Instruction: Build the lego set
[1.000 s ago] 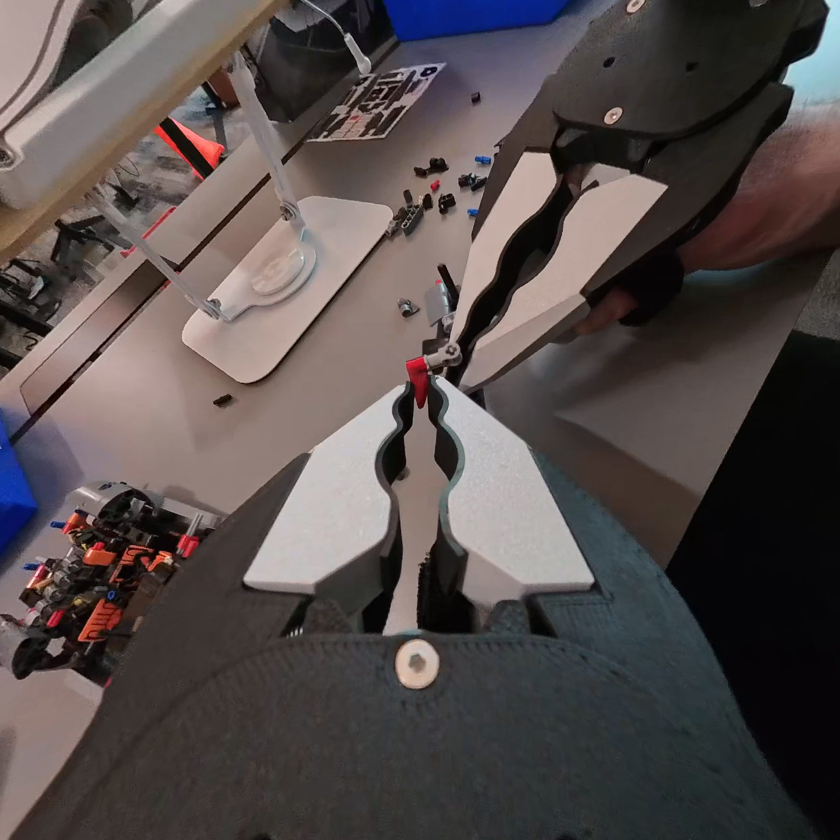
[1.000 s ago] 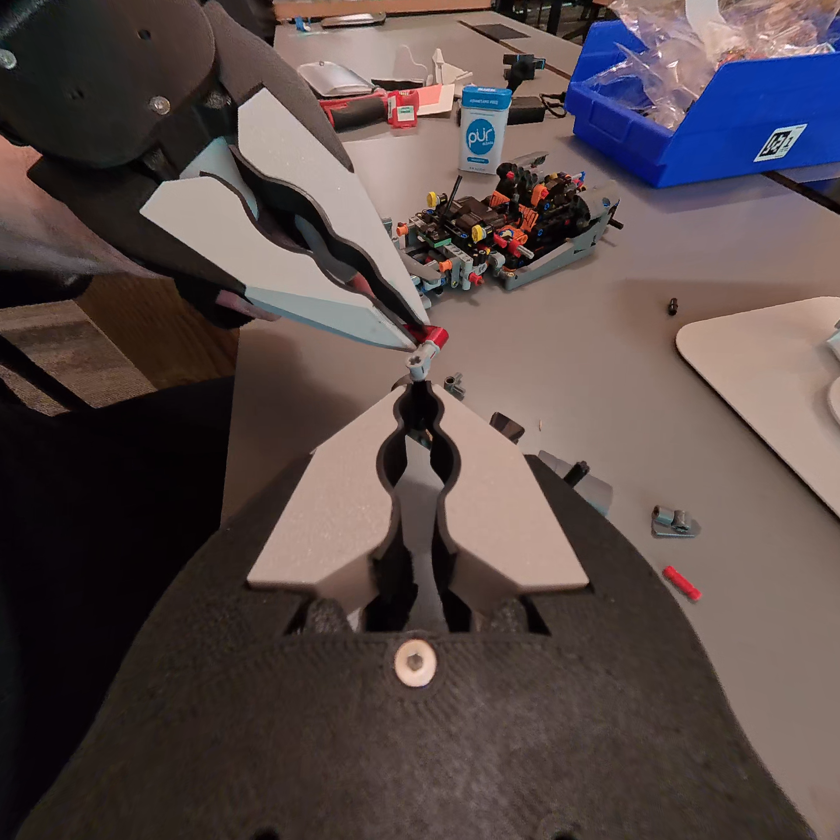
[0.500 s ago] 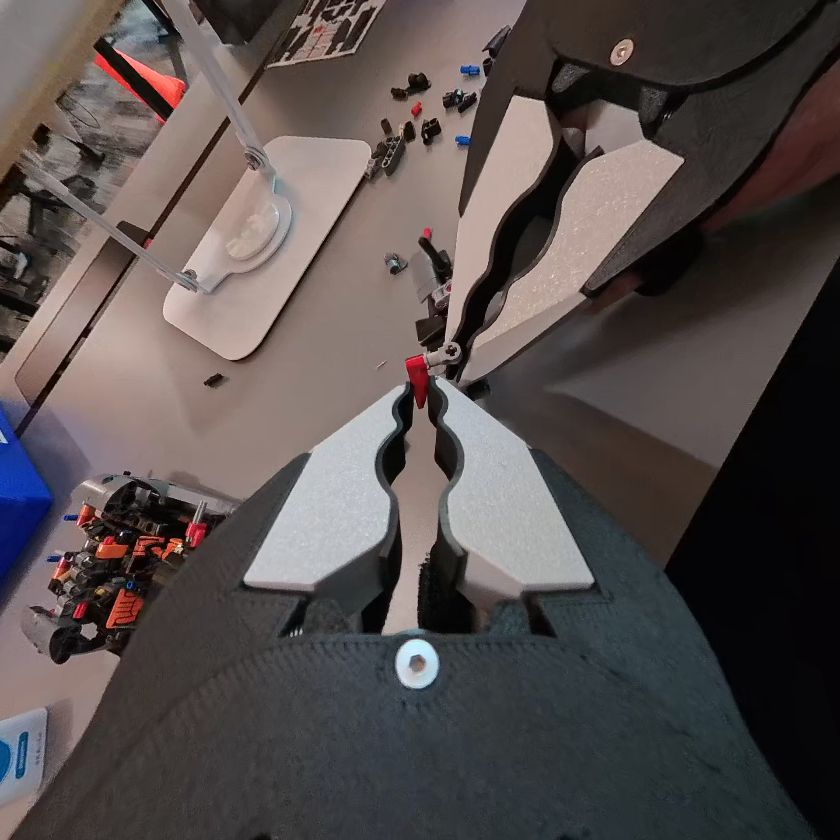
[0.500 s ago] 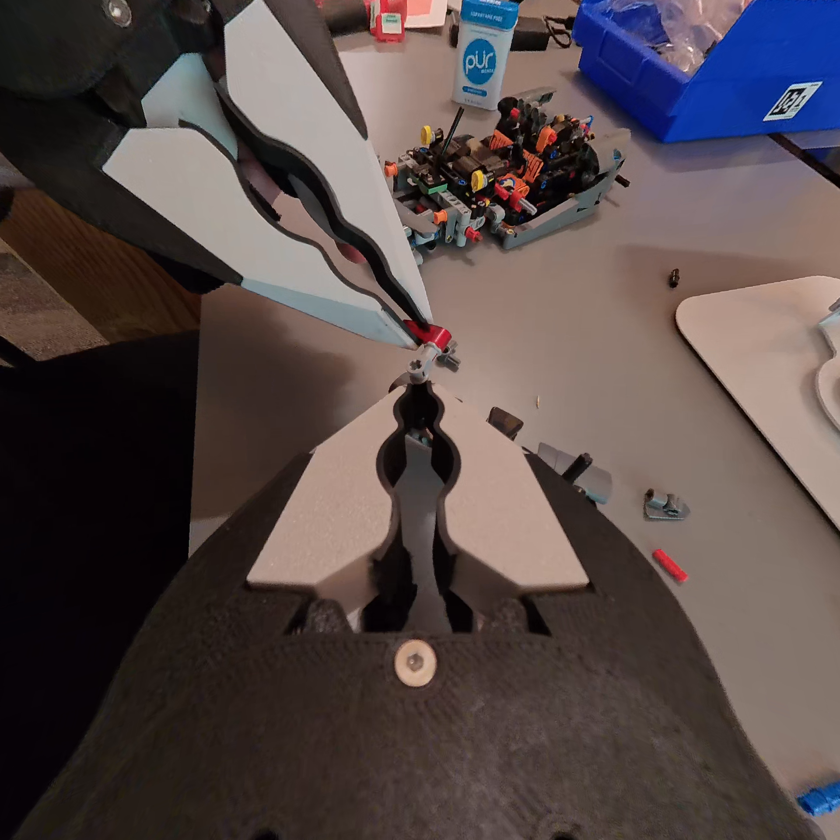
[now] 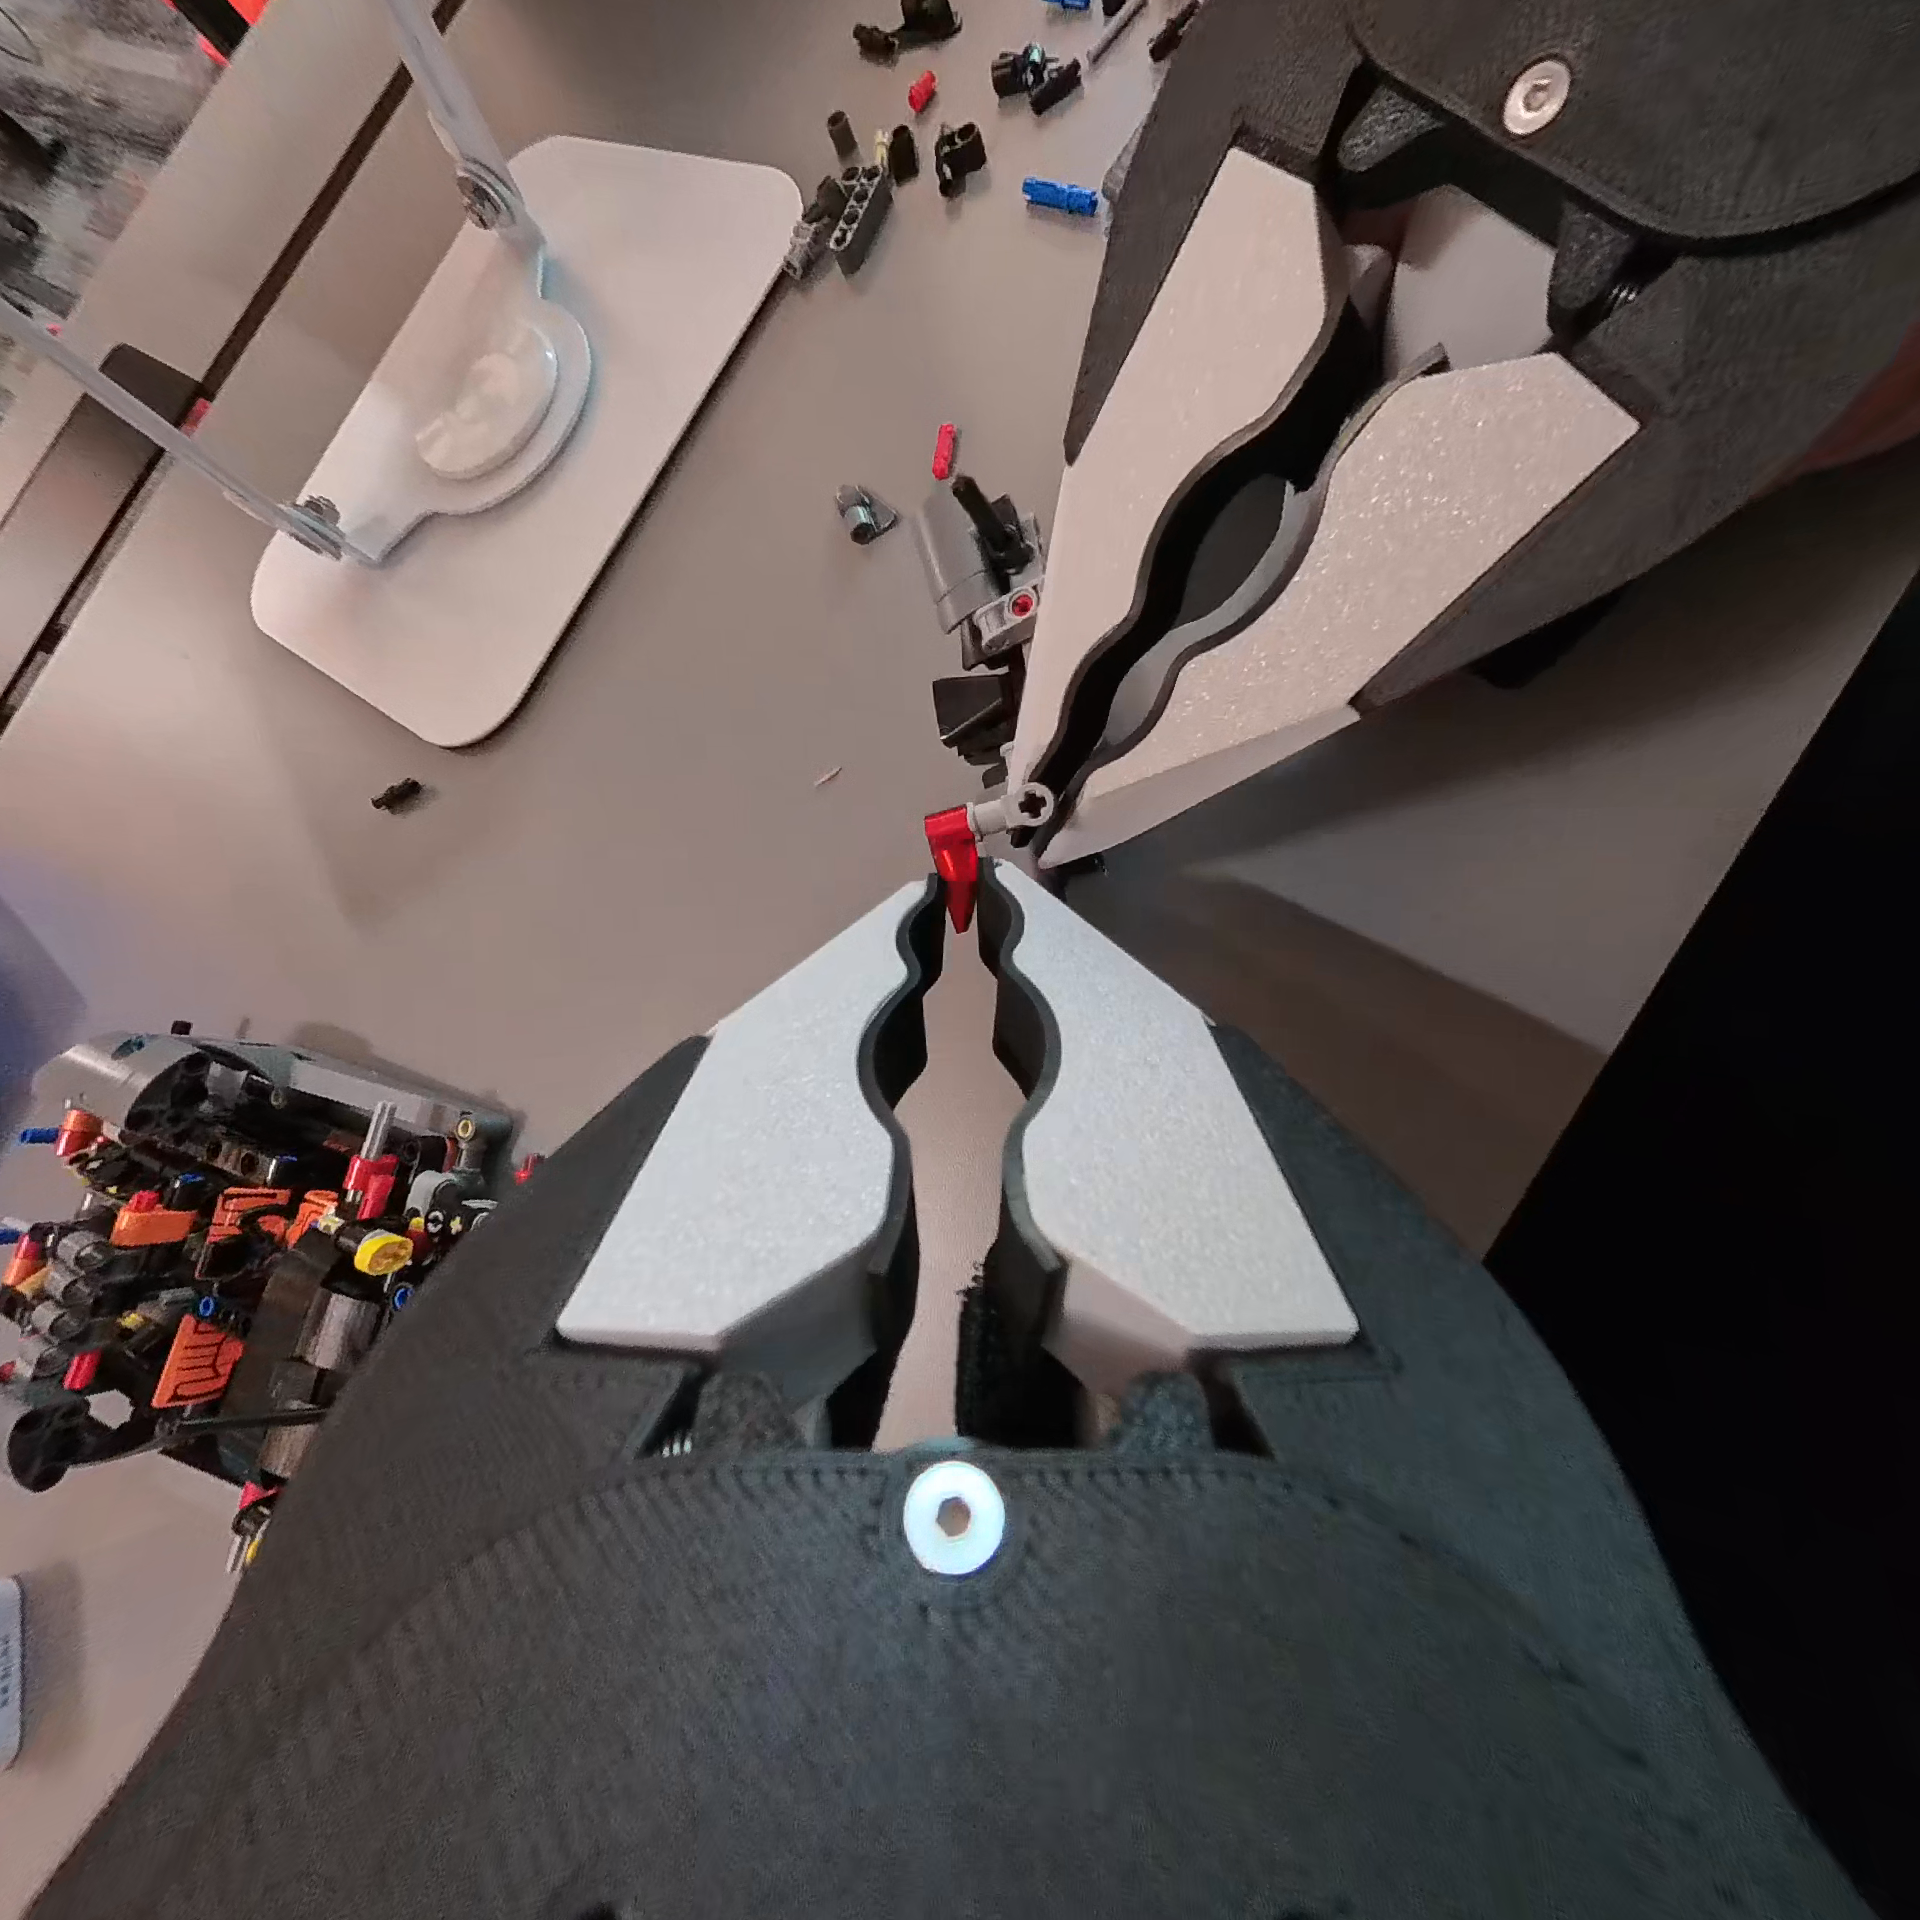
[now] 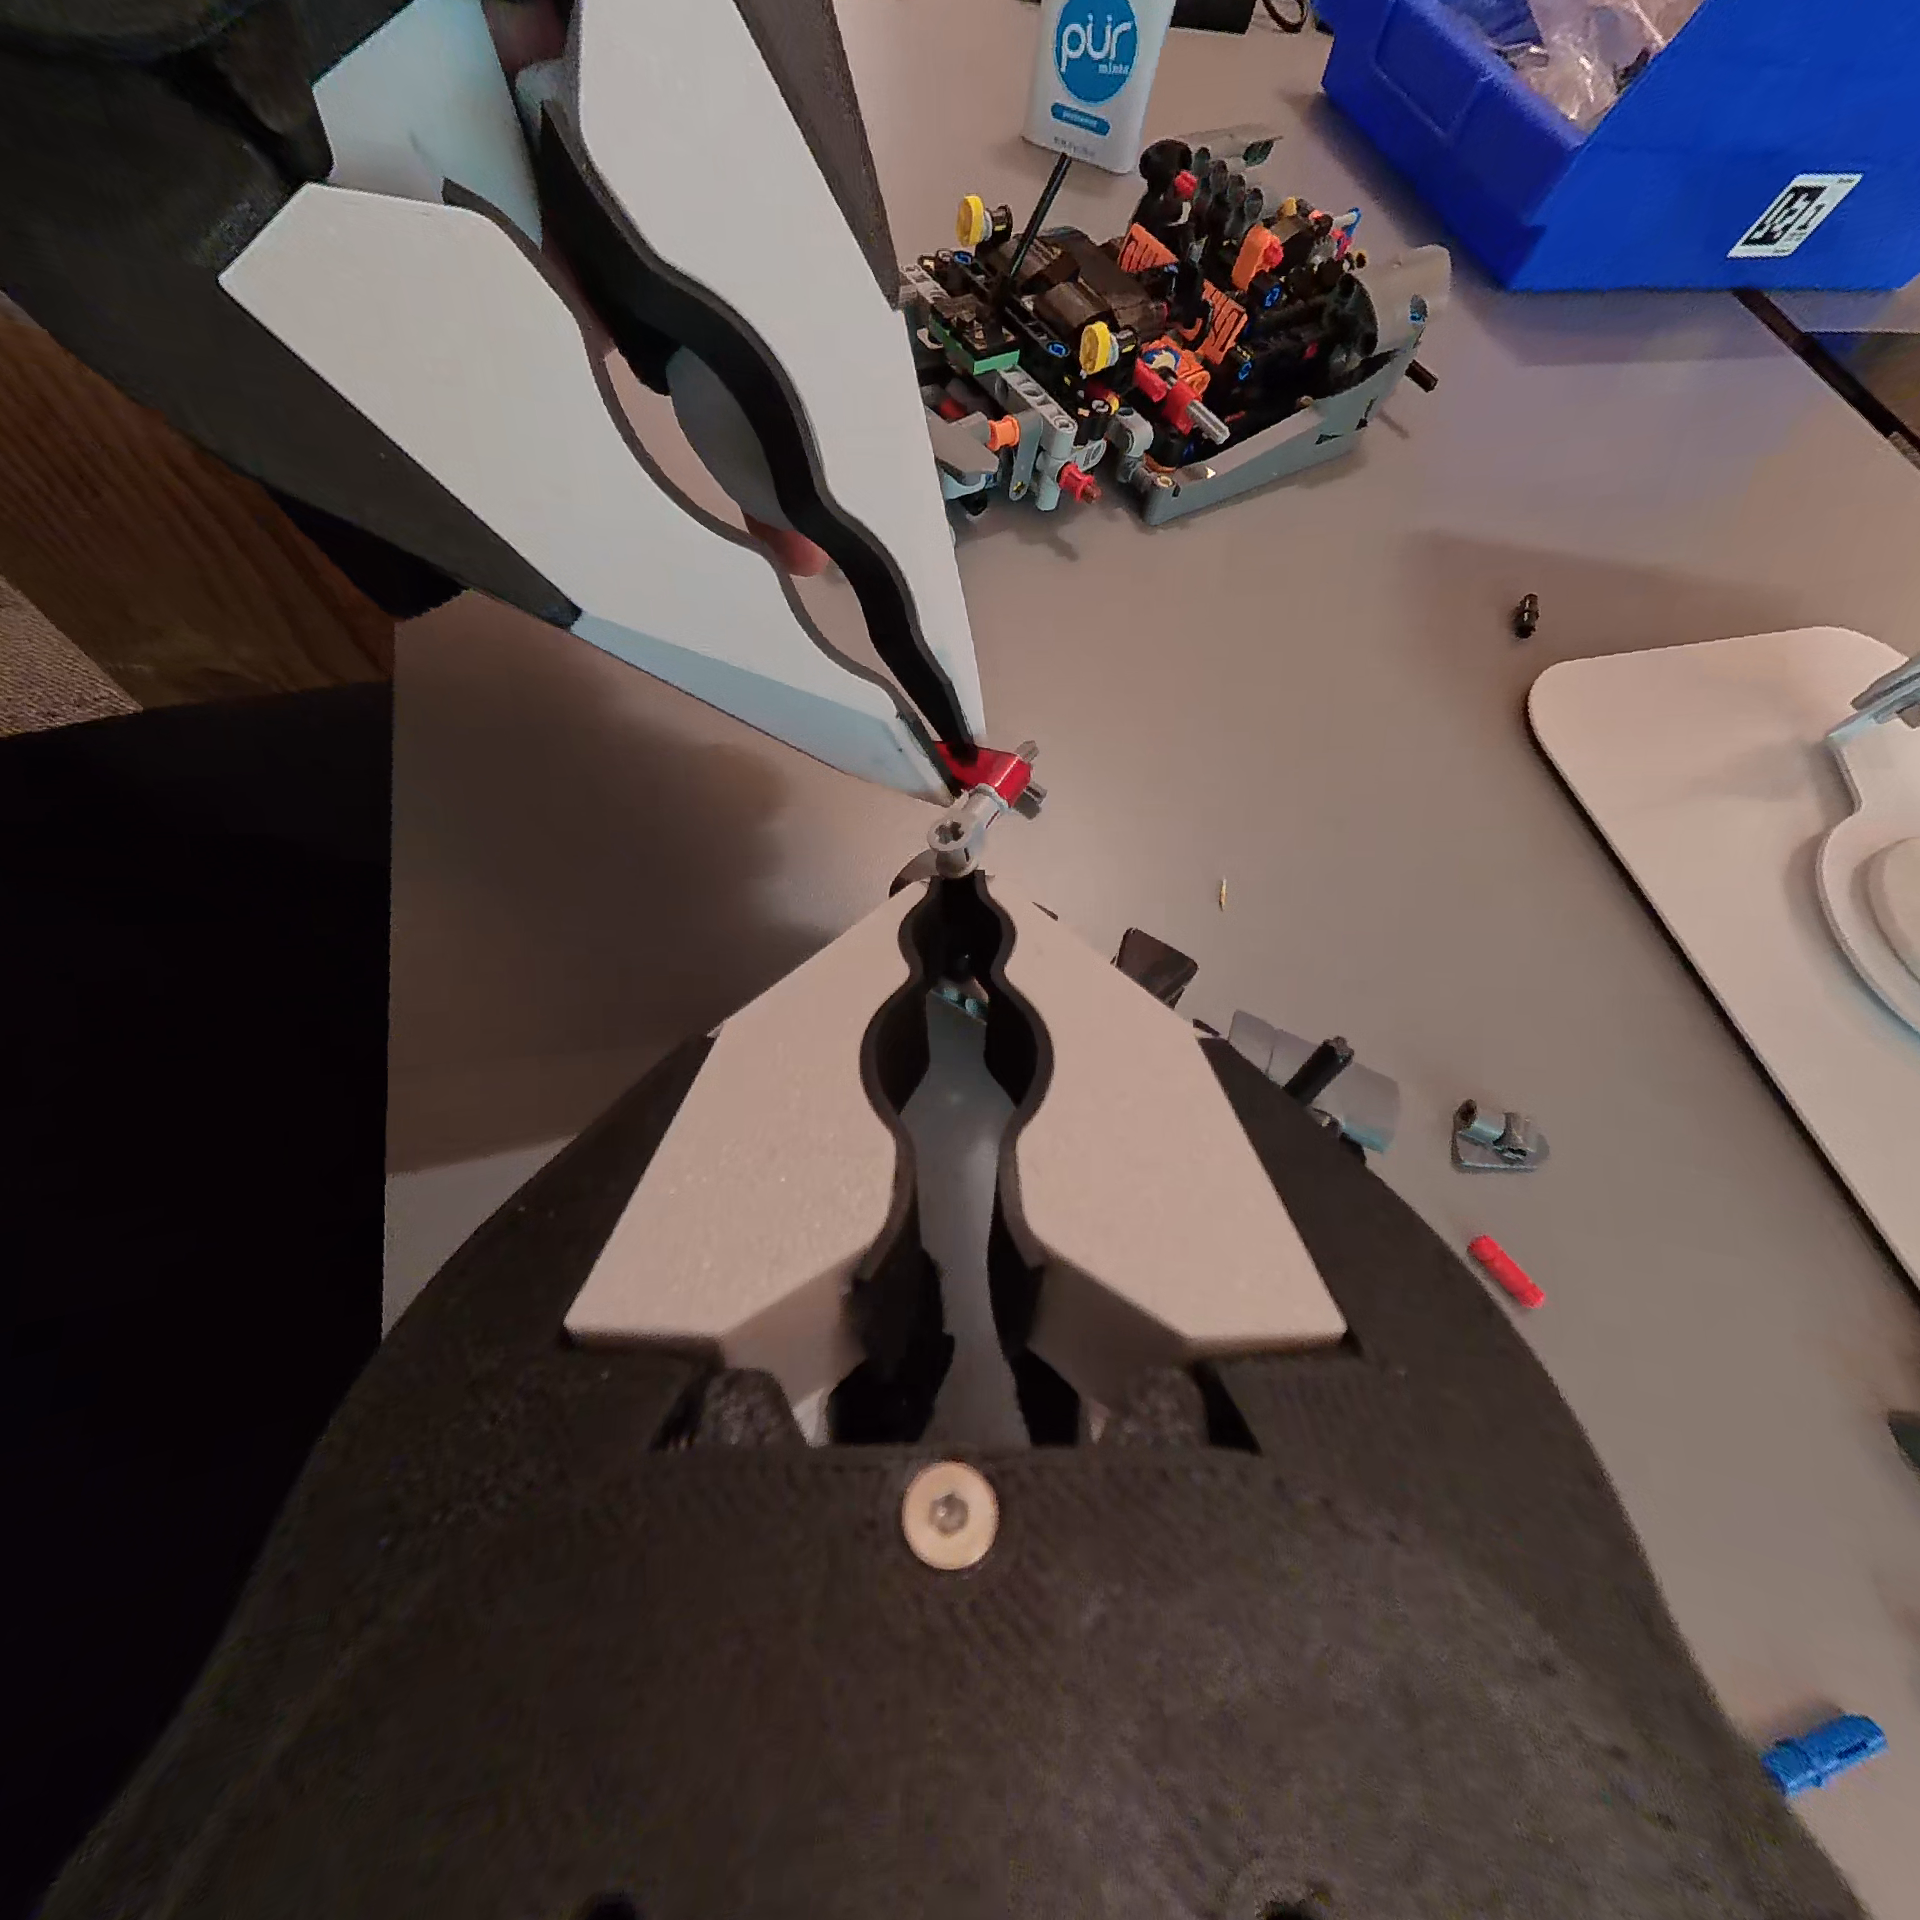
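My left gripper (image 5: 961, 896) is shut on a small red Lego piece (image 5: 953, 854). My right gripper (image 6: 951, 881) is shut on a small light-grey connector (image 6: 961, 831). The two pieces meet tip to tip above the table, and the grey connector's (image 5: 1023, 808) end sits against the red piece (image 6: 982, 771). In the right wrist view the left gripper (image 6: 951, 767) comes in from the upper left. In the left wrist view the right gripper (image 5: 1029, 826) comes in from the upper right. The partly built Lego model (image 5: 208, 1247) (image 6: 1164, 343) lies on the table, apart from both grippers.
A white lamp base (image 5: 540, 447) (image 6: 1714, 831) lies flat on the table. Loose pieces (image 5: 935, 135) lie beyond it, and a grey sub-assembly (image 5: 971, 561) lies under the right gripper. A blue bin (image 6: 1662, 135), a white container (image 6: 1101, 73), a red pin (image 6: 1507, 1270) and a blue pin (image 6: 1823, 1756) are nearby. From either gripper's tips it is about 20 centimetres to the partly built Lego model (image 6: 1164, 343).
Both grippers have shifted and tilted together, so each view looks more steeply down at the table. The red and grey pieces stay held and pressed together.
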A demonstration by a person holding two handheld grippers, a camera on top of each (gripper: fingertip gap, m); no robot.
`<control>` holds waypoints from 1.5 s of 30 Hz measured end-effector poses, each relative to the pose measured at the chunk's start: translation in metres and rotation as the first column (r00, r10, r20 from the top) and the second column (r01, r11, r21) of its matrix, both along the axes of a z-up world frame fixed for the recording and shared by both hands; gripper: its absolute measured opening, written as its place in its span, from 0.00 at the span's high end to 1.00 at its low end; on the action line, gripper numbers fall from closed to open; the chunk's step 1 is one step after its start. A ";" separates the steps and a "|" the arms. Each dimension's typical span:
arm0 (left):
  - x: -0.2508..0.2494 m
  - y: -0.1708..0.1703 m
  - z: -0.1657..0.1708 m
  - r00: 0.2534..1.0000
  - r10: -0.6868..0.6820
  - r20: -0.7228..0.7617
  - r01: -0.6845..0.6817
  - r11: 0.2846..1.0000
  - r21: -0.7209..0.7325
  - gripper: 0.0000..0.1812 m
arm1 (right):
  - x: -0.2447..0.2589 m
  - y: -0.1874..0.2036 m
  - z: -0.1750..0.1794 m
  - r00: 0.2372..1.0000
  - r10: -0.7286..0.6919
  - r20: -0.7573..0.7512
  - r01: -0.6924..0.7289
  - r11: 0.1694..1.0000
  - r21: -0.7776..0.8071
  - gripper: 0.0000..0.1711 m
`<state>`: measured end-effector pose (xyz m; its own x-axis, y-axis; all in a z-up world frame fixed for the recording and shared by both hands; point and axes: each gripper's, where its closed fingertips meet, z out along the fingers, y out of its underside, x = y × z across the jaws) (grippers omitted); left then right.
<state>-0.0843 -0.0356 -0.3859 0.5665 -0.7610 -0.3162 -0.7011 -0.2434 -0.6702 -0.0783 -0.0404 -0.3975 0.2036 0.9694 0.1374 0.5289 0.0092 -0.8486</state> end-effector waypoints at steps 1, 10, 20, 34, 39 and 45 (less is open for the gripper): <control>0.000 0.000 -0.001 1.000 -0.003 -0.004 0.003 1.000 -0.007 0.98 | 0.000 0.000 0.000 1.000 0.000 -0.001 0.000 1.000 -0.005 1.00; 0.000 0.003 0.000 0.999 0.012 0.034 -0.013 1.000 0.028 0.97 | 0.000 0.001 0.001 1.000 -0.001 -0.012 0.001 1.000 -0.020 1.00; 0.002 0.005 0.005 0.998 0.010 0.067 -0.014 0.999 0.052 0.97 | 0.000 0.002 0.002 1.000 -0.003 -0.018 0.003 0.999 -0.035 1.00; 0.002 0.005 0.007 0.996 0.011 0.086 -0.018 0.996 0.087 0.96 | 0.000 0.002 0.001 1.000 -0.004 -0.021 0.003 0.999 -0.048 1.00; 0.002 0.006 0.007 0.996 0.019 0.088 -0.028 0.994 0.103 0.96 | 0.000 0.003 0.002 1.000 -0.010 -0.027 0.008 0.999 -0.054 1.00; 0.001 0.007 0.006 0.996 0.013 0.085 -0.025 0.990 0.136 0.97 | 0.000 0.004 0.002 0.999 -0.012 -0.031 0.010 0.998 -0.068 1.00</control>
<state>-0.0829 -0.0290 -0.3795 0.6092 -0.7026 -0.3677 -0.6373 -0.1579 -0.7543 -0.0784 -0.0365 -0.3951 0.2173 0.9739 0.0651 0.5014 -0.0542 -0.8635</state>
